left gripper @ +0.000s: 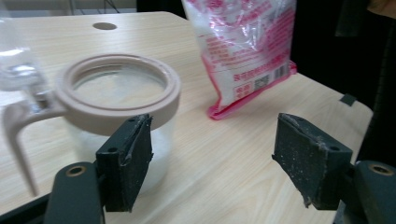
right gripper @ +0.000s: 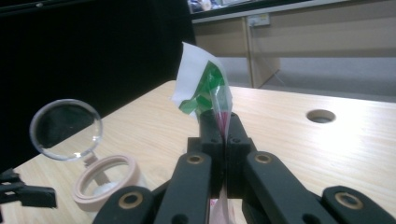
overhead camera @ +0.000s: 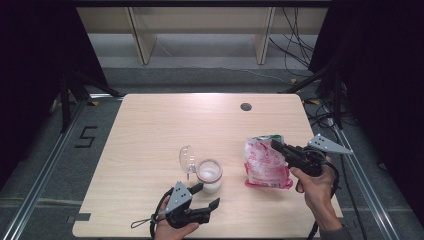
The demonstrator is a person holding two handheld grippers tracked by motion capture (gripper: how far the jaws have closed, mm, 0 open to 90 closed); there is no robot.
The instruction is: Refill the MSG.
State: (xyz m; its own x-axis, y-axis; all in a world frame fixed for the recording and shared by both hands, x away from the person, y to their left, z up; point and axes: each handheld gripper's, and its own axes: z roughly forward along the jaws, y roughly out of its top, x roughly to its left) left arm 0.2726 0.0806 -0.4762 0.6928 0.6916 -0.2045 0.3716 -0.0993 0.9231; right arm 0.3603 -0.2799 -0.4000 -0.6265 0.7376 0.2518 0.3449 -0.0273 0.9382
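High view, A: right gripper [overhead camera: 276, 145] has its jaws clamped on the top edge of the pink bag [overhead camera: 265, 165], which stands upright on the table [overhead camera: 150, 125] right of the jar [overhead camera: 209, 175]. Why?

B: Likely to tip it for pouring. Jar lid [overhead camera: 187, 158] is flipped open; left gripper [overhead camera: 207, 196], jaws apart, waits beside the jar to steady it.

On the pale wooden bench [overhead camera: 150, 125], a clear glass jar with a beige rim [overhead camera: 209, 176] is set left of a pink-and-white plastic bag [overhead camera: 265, 162]. The jar's round clear lid [overhead camera: 187, 158] is hinged open at its left. A round hole [overhead camera: 245, 106] is placed behind the bag, towards the far edge.
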